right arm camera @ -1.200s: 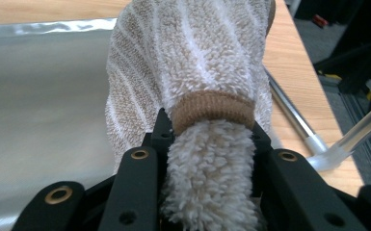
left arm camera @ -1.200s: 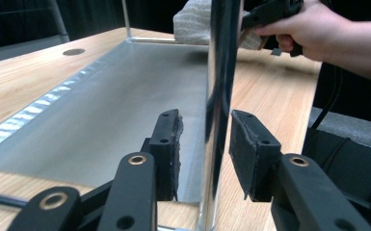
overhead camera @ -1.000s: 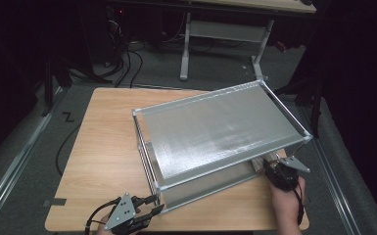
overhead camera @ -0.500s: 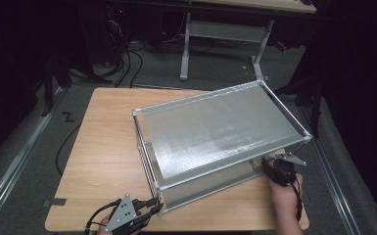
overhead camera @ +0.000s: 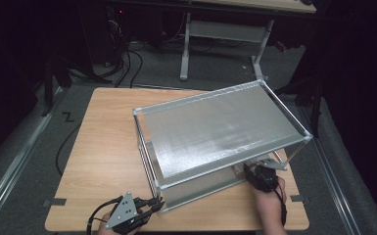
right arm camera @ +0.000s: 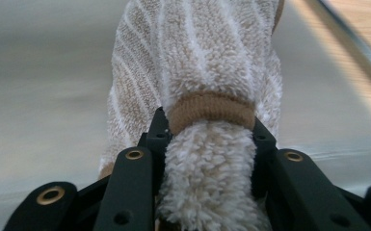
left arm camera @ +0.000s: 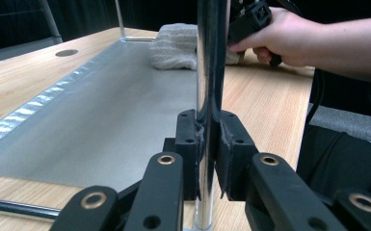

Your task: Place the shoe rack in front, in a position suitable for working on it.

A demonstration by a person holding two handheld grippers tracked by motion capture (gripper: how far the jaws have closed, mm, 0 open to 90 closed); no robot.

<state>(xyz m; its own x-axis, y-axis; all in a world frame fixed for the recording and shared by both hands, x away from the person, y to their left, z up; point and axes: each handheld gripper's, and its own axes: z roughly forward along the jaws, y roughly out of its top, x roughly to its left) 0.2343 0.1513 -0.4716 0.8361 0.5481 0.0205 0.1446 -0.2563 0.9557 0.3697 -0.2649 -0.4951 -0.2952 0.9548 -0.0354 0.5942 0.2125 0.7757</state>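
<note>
Two-tier metal shelf rack (overhead camera: 220, 129) stands on the wooden table (overhead camera: 103, 156), set at an angle to the table's edges.

Left claw (overhead camera: 153, 204) at the rack's near-left corner, low, close to the table's front edge. In the left gripper view the left claw (left arm camera: 211, 144) has both pads pressed against the chrome corner post (left arm camera: 211, 53), one each side; post runs upright between them. Its jaws have just been closing and are now clamped on the post.

Right claw (overhead camera: 245, 172) reaches in under the top shelf from the rack's near-right side; the hand (overhead camera: 269, 200) comes in from the table's front edge. In the right gripper view the right claw (right arm camera: 207, 144) grips a fuzzy cream-and-tan striped cloth (right arm camera: 207, 62). The fabric is bunched between the pads, with a tan band just above them. Jaws partly open, held apart by the thickness of the cloth.

The cloth (left arm camera: 176, 45) lies on the rack's lower shelf (left arm camera: 101, 110), toward its far end in the left gripper view, beside the right hand. Shelf surface is matte grey metal.
</note>
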